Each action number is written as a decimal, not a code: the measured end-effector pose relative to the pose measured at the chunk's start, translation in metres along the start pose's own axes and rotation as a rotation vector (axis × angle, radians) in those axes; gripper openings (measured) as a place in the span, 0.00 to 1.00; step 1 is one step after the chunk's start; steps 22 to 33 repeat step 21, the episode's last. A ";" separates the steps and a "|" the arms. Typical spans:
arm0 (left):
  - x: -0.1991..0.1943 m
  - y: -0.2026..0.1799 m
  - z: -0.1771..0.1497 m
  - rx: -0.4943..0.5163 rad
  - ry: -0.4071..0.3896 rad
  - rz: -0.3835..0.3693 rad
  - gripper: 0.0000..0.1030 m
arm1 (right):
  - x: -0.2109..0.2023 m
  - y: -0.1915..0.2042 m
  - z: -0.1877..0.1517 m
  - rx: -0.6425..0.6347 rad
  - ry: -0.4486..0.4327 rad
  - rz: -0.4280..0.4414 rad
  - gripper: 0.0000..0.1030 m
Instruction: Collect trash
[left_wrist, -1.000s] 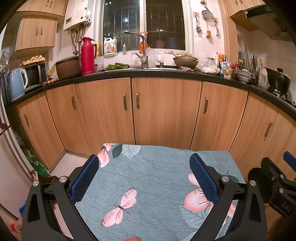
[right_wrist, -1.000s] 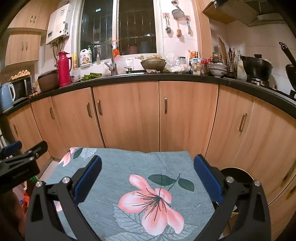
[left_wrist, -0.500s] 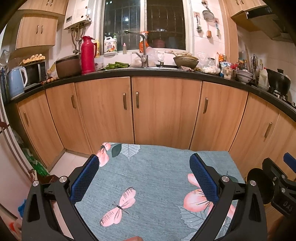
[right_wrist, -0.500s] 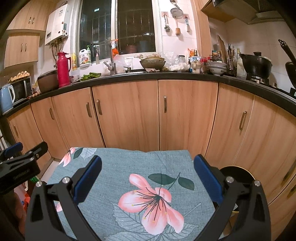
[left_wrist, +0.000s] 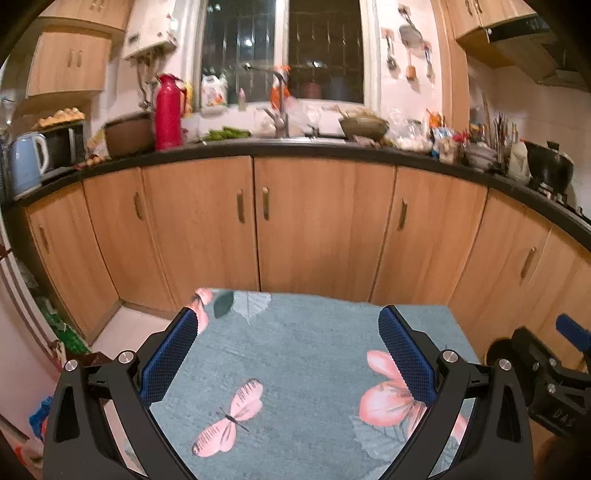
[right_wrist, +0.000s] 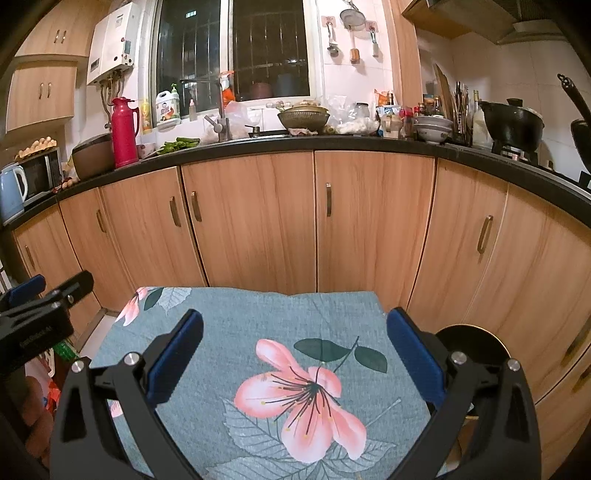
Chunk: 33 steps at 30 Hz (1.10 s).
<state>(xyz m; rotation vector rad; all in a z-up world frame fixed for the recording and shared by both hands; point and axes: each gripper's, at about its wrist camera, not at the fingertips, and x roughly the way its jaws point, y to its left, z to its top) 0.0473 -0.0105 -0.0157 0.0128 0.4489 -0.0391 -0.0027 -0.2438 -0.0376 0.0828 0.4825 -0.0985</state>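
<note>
- Fingers of the left gripper (left_wrist: 288, 350) stand wide apart with nothing between the blue pads; those of the right gripper (right_wrist: 295, 350) are spread just as wide and equally bare.
- Both grippers hover side by side over a small table covered with a grey floral cloth (right_wrist: 266, 317), each showing at the edge of the other's view.
- No trash shows on the cloth, and none lies between or near either pair of fingers.
- A dark round rim (right_wrist: 471, 341) sits low just right of the table; it may be a bin, but its contents are hidden.
- Some coloured clutter (left_wrist: 40, 417) lies on the floor at the far left, too blurred to name.
- Judged from this, the bare cloth and free grippers fit either trash still to be found elsewhere or trash already gathered; the pictures do not settle which.
</note>
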 end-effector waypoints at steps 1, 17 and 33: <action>-0.003 -0.001 0.000 0.004 -0.018 0.011 0.92 | 0.001 -0.001 0.000 0.001 -0.001 0.003 0.97; -0.013 0.000 0.008 0.012 -0.002 0.019 0.92 | -0.002 0.001 0.001 -0.010 -0.012 0.017 0.97; -0.014 -0.001 0.007 0.031 -0.015 0.053 0.92 | -0.003 0.004 0.003 -0.019 -0.017 0.019 0.97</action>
